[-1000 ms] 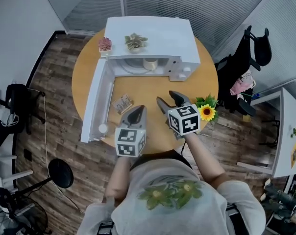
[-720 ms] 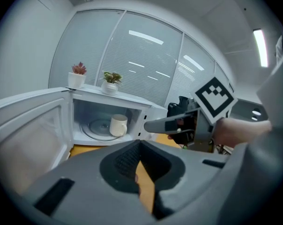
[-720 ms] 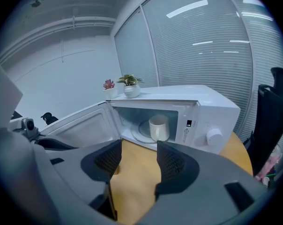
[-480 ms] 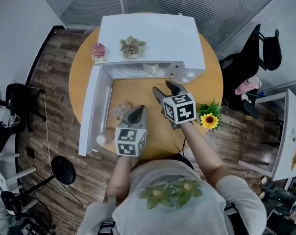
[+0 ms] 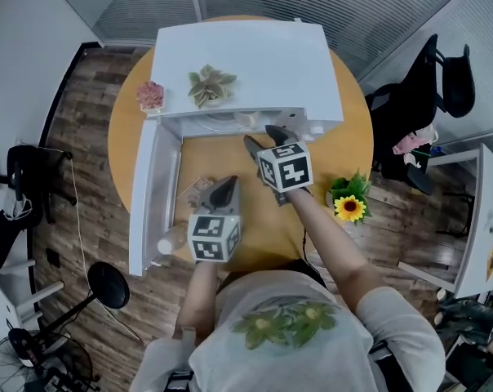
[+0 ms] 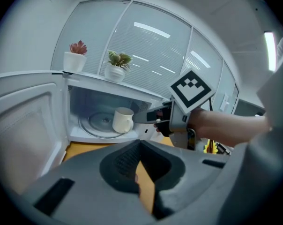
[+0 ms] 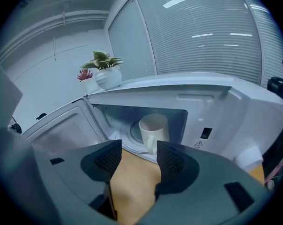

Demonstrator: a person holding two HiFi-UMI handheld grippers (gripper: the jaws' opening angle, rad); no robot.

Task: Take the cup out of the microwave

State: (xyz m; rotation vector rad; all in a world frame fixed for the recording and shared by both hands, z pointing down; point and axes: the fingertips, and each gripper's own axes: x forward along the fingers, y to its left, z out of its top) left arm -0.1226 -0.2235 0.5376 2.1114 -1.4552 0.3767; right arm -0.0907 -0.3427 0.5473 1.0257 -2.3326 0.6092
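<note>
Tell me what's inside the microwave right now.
A cream cup stands on the glass turntable inside the open microwave. Whether the cup holds anything cannot be seen, because its own wall covers the inside.

Right gripper: jaws apart, holding nothing.
Cup: upright inside the microwave, near its front edge.
Potted plants: on the microwave's top, left corner.
</note>
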